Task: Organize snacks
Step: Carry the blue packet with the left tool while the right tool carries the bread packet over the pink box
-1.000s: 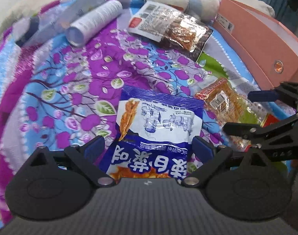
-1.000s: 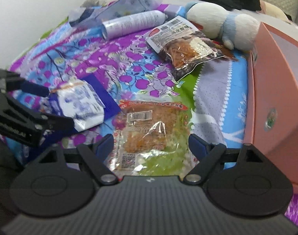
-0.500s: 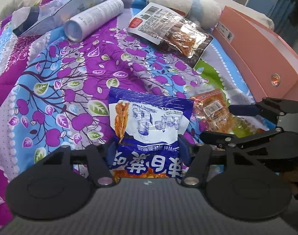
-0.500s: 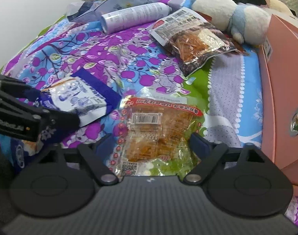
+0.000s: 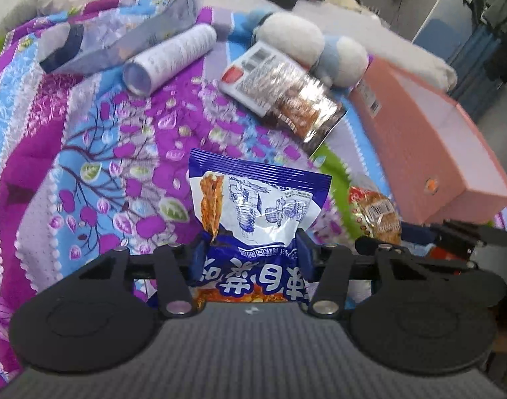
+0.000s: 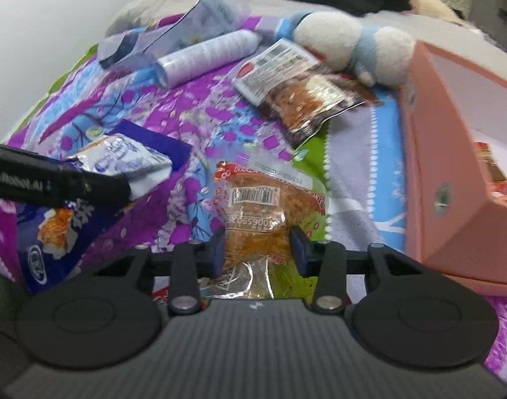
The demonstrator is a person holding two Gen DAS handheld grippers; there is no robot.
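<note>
My left gripper (image 5: 252,256) is shut on a blue-and-white snack bag (image 5: 256,206) and holds it lifted off the quilt. My right gripper (image 6: 258,249) is shut on a clear orange snack pack (image 6: 260,212), raised a little. The blue bag also shows at the left of the right wrist view (image 6: 113,166), and the orange pack at the right of the left wrist view (image 5: 376,216). A silver-and-brown snack pack (image 5: 283,89) lies further back on the quilt. An open pink box (image 6: 453,166) stands at the right with a snack inside.
A floral purple quilt (image 5: 87,153) covers the bed. A white cylinder (image 5: 170,58), a grey pouch (image 5: 130,40) and a white-and-blue plush toy (image 5: 316,46) lie at the back.
Both grippers closed on their packs, the left on the blue bag and the right on the orange pack, and both have lifted them off the quilt.
</note>
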